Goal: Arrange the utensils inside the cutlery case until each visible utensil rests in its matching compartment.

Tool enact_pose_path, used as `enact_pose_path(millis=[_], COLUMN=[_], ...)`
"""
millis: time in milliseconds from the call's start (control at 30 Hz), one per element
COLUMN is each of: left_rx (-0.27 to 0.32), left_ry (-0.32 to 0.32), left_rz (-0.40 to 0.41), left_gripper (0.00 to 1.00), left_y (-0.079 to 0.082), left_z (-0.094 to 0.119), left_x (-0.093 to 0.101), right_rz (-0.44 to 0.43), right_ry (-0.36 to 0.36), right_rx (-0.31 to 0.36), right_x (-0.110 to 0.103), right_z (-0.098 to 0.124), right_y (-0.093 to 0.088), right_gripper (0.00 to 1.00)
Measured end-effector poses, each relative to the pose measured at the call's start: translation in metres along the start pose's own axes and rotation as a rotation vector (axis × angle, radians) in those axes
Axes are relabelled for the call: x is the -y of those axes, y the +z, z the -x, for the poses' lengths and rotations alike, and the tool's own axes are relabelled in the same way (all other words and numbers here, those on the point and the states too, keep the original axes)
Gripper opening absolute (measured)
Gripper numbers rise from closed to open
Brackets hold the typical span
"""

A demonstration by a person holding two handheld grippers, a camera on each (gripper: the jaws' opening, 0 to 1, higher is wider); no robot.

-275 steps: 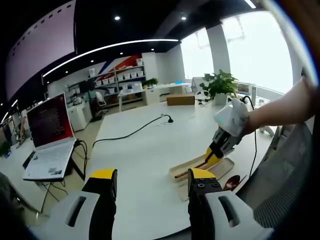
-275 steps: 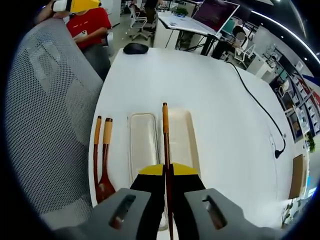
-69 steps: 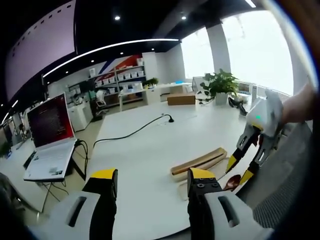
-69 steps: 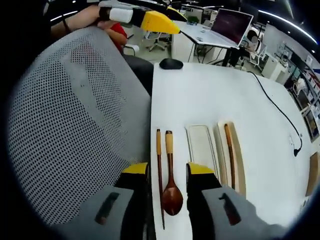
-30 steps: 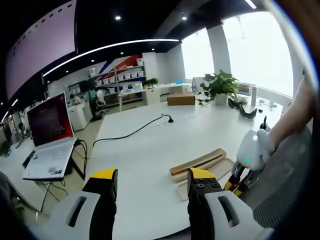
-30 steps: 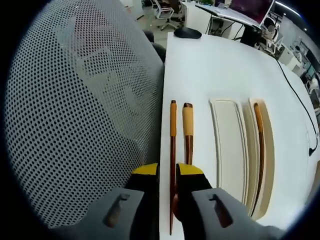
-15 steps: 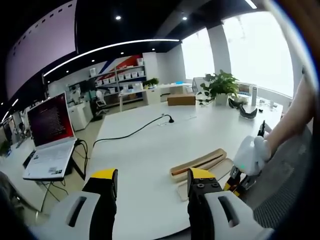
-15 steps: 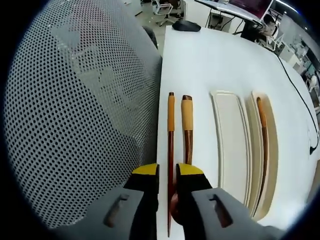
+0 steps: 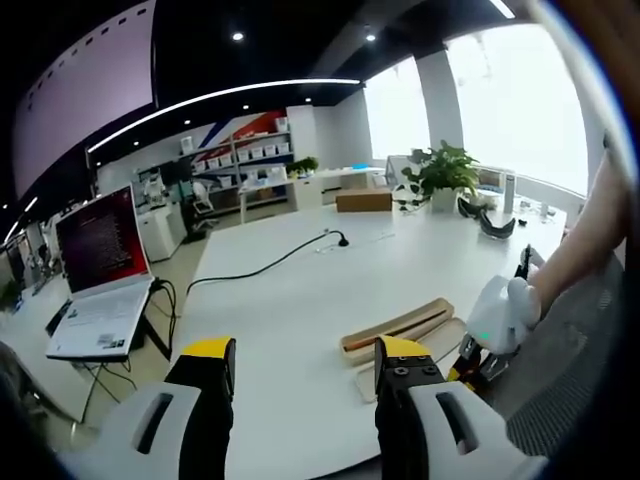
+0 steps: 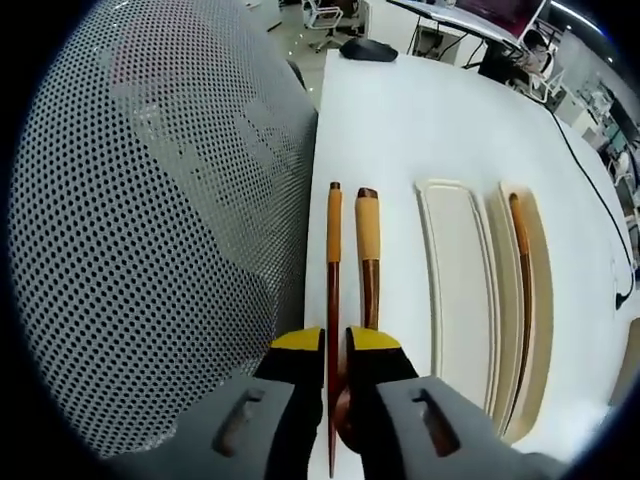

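Cutlery case [image 10: 462, 290] at centre right on the white bench [image 10: 420, 110], one chopstick [image 10: 522, 290] inside, right tool [image 10: 336, 345] clenched on second chopstick [image 10: 333, 260], spoon [image 10: 368, 262] bowl hidden behind it, left tool [image 9: 302, 352] released.

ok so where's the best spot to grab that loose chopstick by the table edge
Grip the chopstick on its thin dark shaft, from above, jaws straddling it across its width. It lies flat beside the spoon, so a narrow bite avoids catching the spoon handle. The right gripper already brackets it there.
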State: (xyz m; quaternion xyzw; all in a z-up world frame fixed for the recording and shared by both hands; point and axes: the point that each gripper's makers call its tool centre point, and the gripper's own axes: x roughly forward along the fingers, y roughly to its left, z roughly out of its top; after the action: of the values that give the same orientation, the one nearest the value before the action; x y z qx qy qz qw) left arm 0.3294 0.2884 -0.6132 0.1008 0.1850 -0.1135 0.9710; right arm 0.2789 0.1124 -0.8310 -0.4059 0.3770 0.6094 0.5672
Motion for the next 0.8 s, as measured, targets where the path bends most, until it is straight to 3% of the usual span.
enact_pose_path(millis=[267, 567, 800], left_rx=[-0.001, -0.001, 0.002], left_ry=[0.007, 0.013, 0.014], left_rz=[-0.003, -0.004, -0.001], left_gripper=[0.57, 0.57, 0.57], left_y=[-0.0005, -0.0006, -0.0003], left_z=[0.0001, 0.0001, 0.0003], left_x=[-0.001, -0.0022, -0.0029], right_rz=[0.026, -0.026, -0.018], right_ry=[-0.003, -0.002, 0.005], right_rx=[0.006, 0.017, 0.027], right_x=[-0.0021, -0.0006, -0.0014], right_z=[-0.0013, -0.001, -0.0016], right_y=[0.0034, 0.0035, 0.0068], right_gripper=[0.01, 0.0, 0.0])
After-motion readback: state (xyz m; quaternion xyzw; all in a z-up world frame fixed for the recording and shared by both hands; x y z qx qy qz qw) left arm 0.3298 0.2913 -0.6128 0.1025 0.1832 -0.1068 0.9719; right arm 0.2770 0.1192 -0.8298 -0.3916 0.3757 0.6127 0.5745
